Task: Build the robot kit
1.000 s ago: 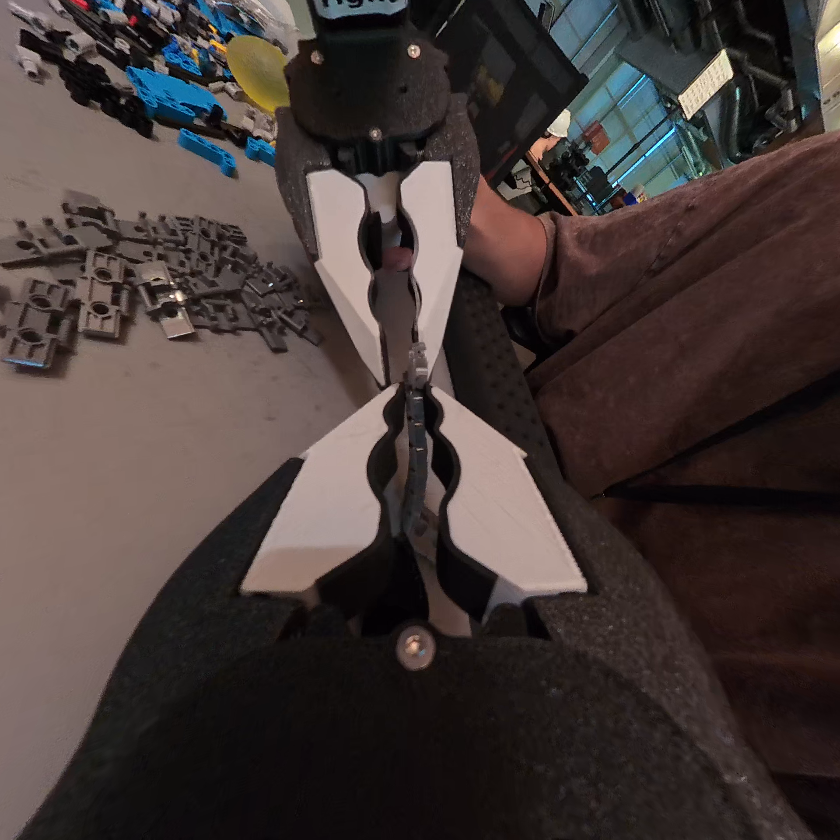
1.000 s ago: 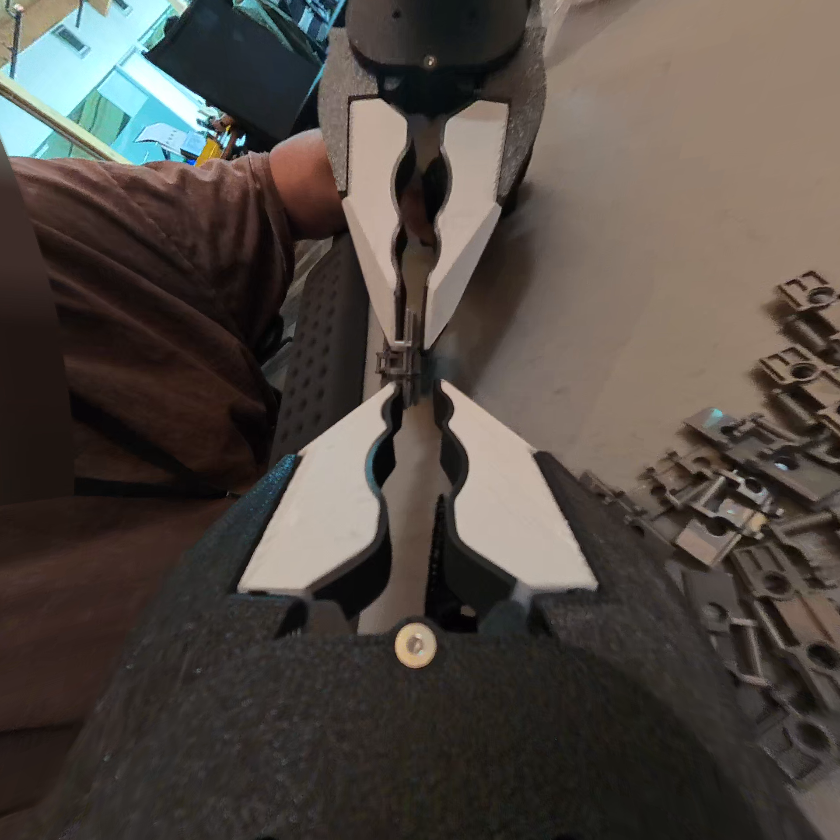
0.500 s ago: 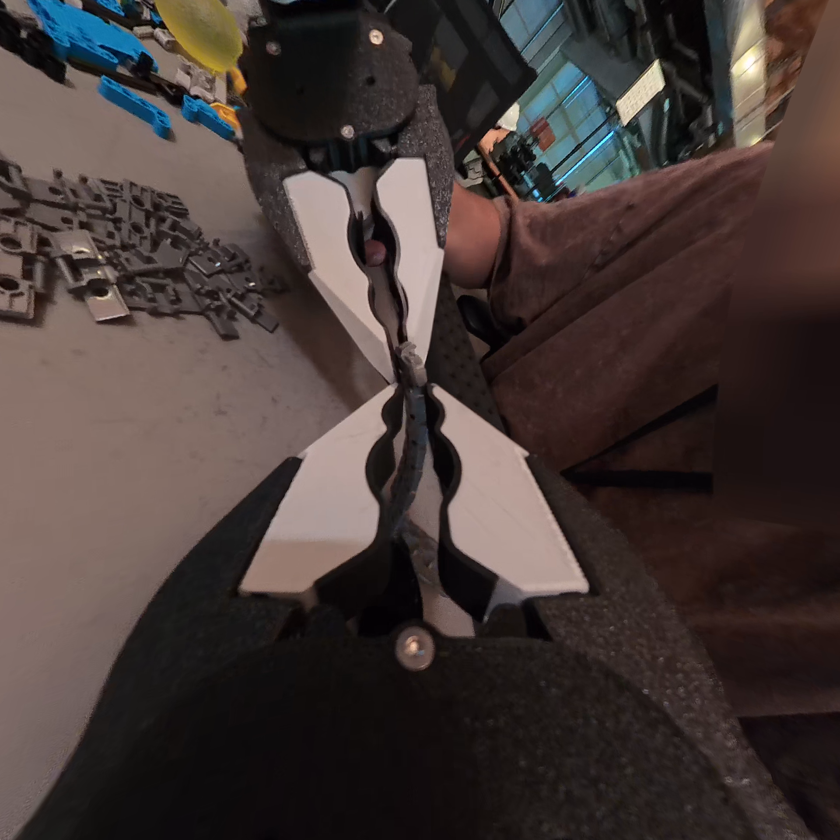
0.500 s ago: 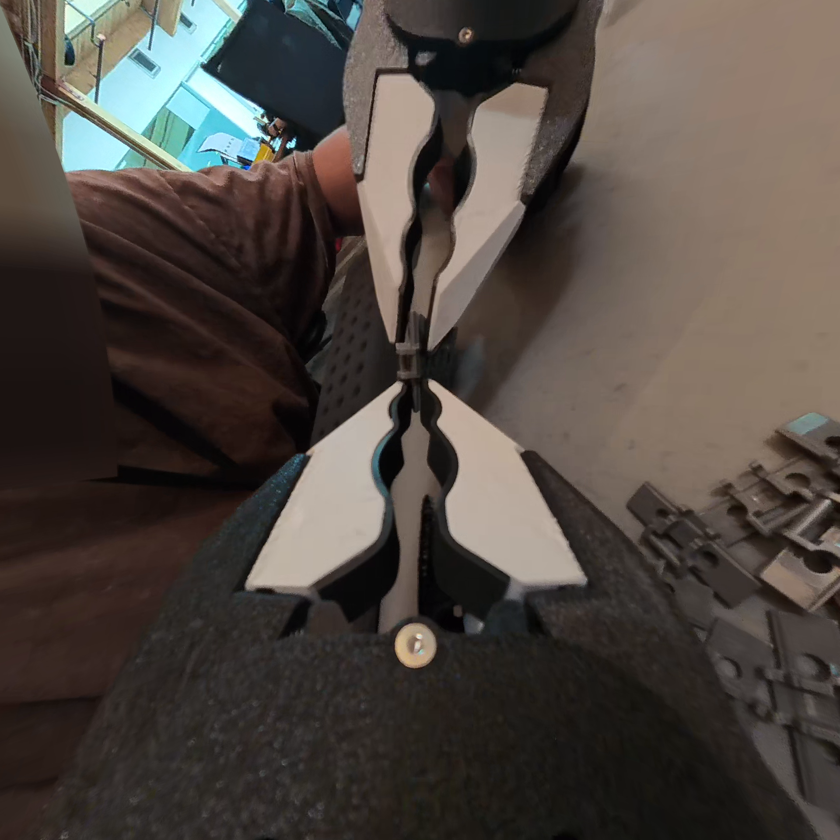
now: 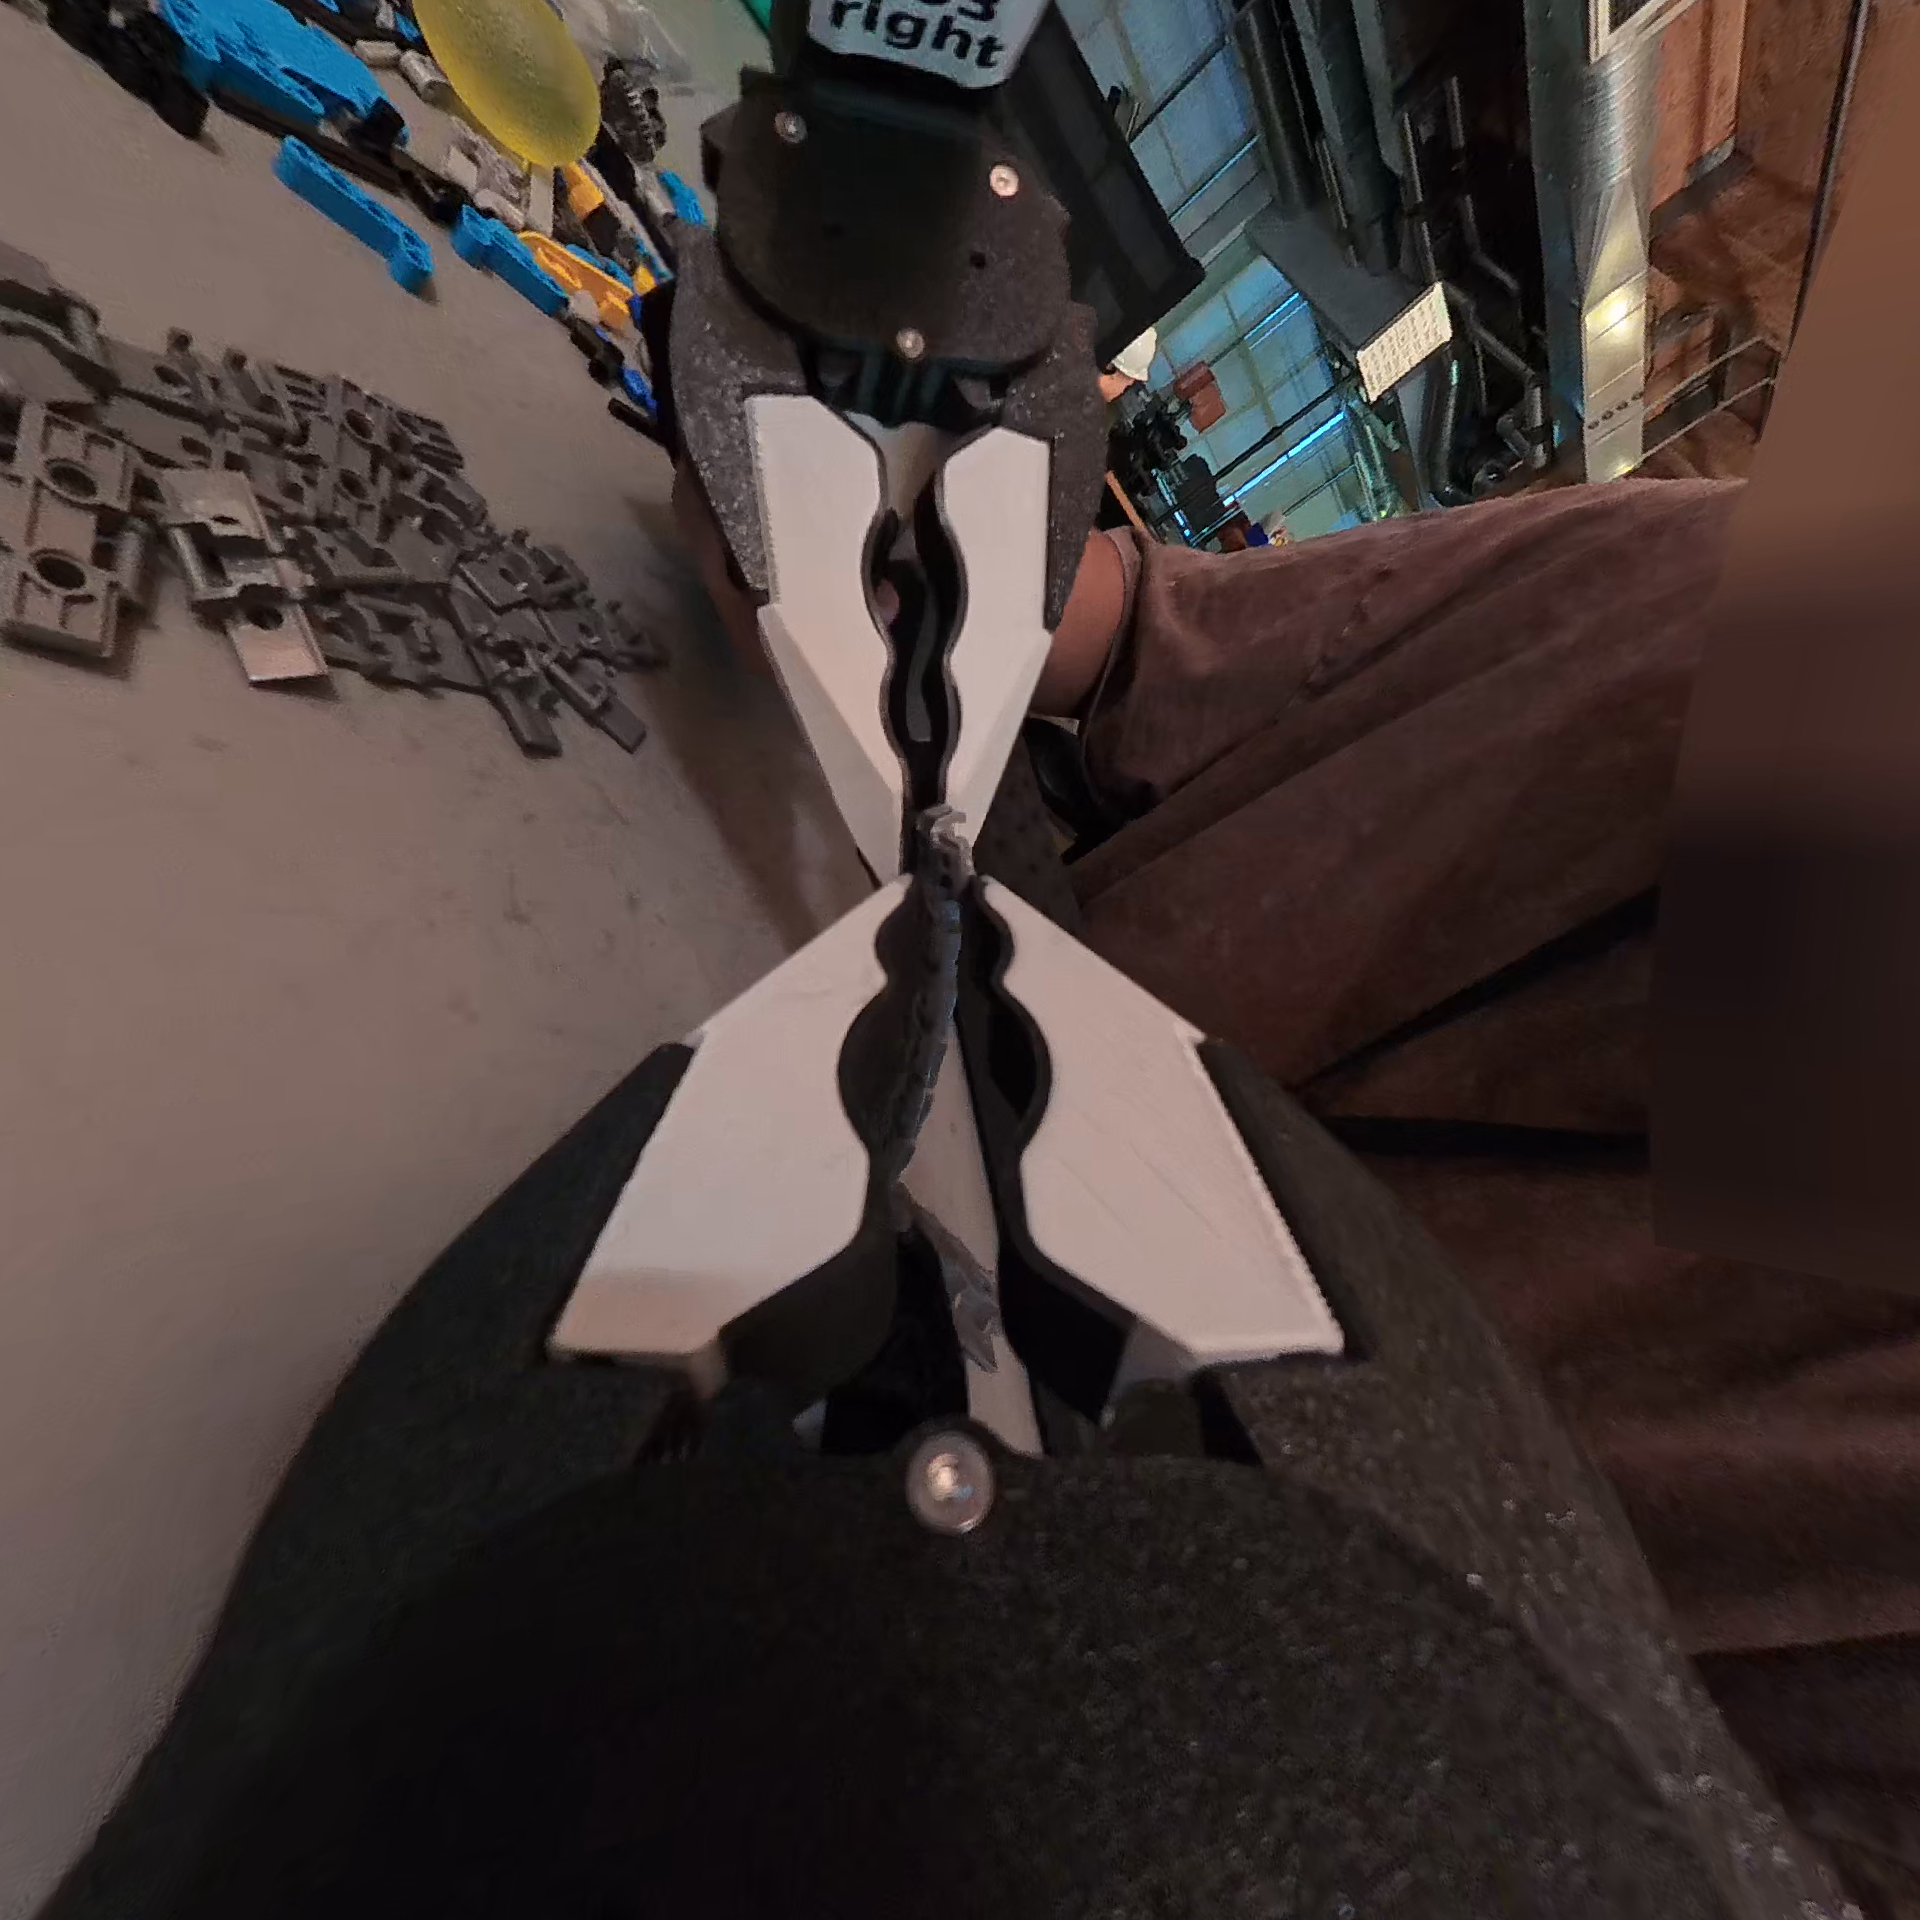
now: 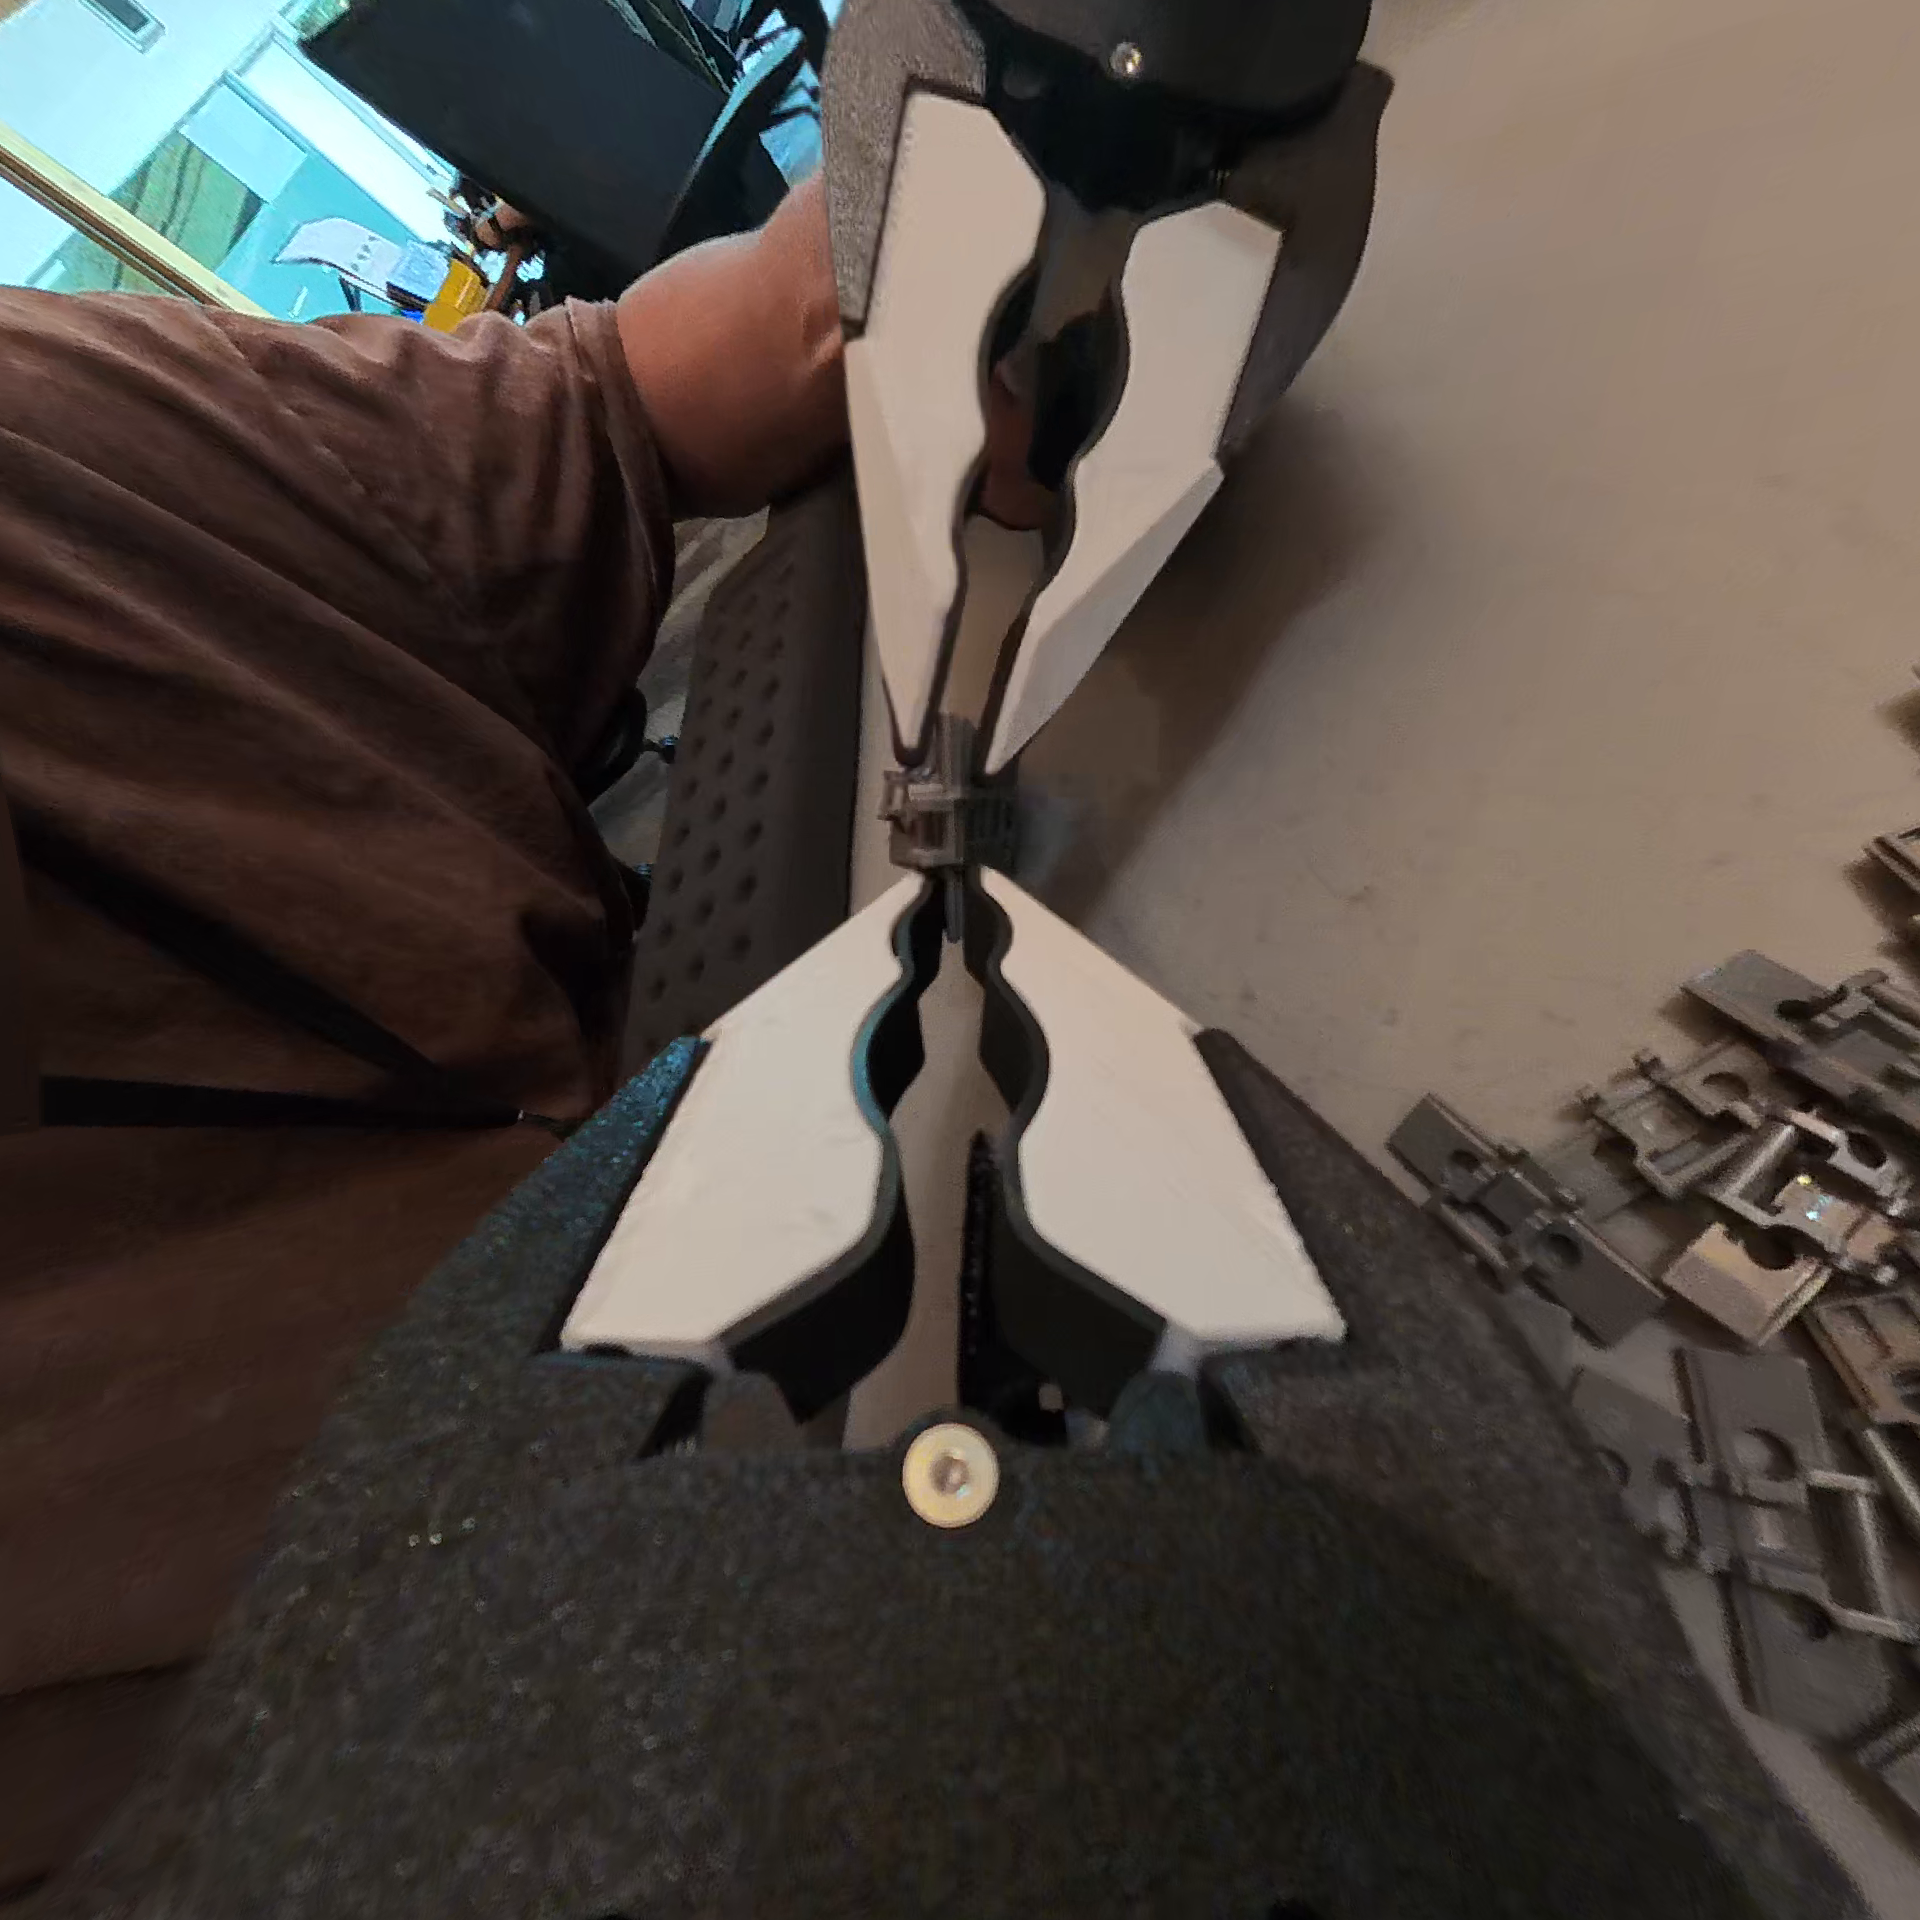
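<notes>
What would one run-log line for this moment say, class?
left tool: shut on grey part | right tool: shut on small grey piece | tips meet above table | grey parts pile beside

White-fingered black foam tongs, silver screw, brown sleeve

Workshop: plastic parts, ductwork

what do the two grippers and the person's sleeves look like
Both the left gripper and right gripper have white pointed fingers with wavy black-lined inner edges on grainy black bodies with a silver screw. The right one bears a white label. The sleeves are brown.
</notes>
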A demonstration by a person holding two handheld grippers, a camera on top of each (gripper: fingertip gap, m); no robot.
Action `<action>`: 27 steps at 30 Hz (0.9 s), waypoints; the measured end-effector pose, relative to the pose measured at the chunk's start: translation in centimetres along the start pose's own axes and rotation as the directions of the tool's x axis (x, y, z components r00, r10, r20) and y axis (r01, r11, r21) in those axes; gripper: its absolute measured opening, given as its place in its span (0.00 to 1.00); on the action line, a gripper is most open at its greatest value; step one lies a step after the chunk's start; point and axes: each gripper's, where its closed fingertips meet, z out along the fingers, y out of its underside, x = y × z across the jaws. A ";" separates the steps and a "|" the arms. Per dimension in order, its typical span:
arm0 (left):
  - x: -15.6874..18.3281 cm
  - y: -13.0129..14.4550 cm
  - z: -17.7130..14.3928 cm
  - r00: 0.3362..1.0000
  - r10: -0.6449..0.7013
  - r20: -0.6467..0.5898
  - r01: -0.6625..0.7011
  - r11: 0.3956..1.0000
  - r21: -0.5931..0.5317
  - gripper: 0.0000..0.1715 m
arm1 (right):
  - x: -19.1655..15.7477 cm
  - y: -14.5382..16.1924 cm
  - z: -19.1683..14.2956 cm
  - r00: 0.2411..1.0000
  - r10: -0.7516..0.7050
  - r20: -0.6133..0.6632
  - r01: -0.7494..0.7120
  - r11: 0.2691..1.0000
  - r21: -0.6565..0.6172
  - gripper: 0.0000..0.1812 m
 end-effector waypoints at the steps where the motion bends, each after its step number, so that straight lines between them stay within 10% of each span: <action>1: -0.1 0.1 0.0 1.000 -0.010 0.004 0.010 1.000 -0.005 0.03 | 0.1 0.1 0.0 1.000 -0.006 -0.008 0.006 1.000 -0.006 0.02; 18: 2.1 -1.5 -0.6 0.963 -0.202 -0.179 0.220 0.972 0.087 0.00 | -2.6 -2.0 -0.8 0.977 0.030 0.211 -0.058 0.990 0.129 0.04; 27: 6.5 -2.1 0.2 0.923 -0.075 -0.377 0.122 0.987 0.104 0.02 | -7.0 -2.8 -1.4 0.722 0.246 0.647 -0.365 0.929 0.053 0.02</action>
